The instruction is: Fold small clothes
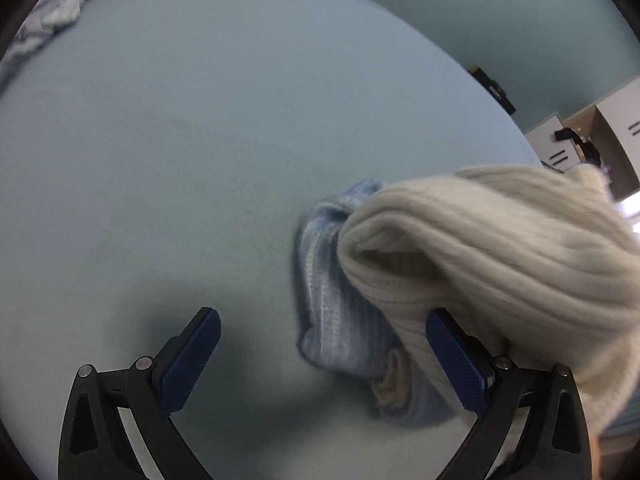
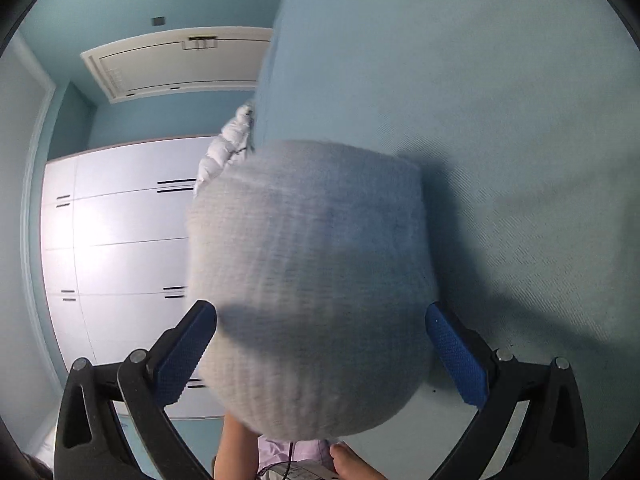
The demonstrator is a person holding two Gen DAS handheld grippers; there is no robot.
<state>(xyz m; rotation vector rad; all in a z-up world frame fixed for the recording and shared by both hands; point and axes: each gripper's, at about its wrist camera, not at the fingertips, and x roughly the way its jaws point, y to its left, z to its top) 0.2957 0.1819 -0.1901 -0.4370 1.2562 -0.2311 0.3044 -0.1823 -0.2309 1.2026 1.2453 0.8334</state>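
A knitted garment lies bunched on the pale blue bed sheet. In the left wrist view its cream ribbed part lies over a blue striped part. My left gripper is open, low over the sheet, with its right finger against the cream knit. In the right wrist view a blurred grey-white knit piece sits between the wide-open fingers of my right gripper. I cannot tell whether the fingers touch it.
A heap of pale clothes lies at the far left corner of the bed. White wardrobe doors and a white door stand beyond the bed's edge. A person's legs show below the right gripper.
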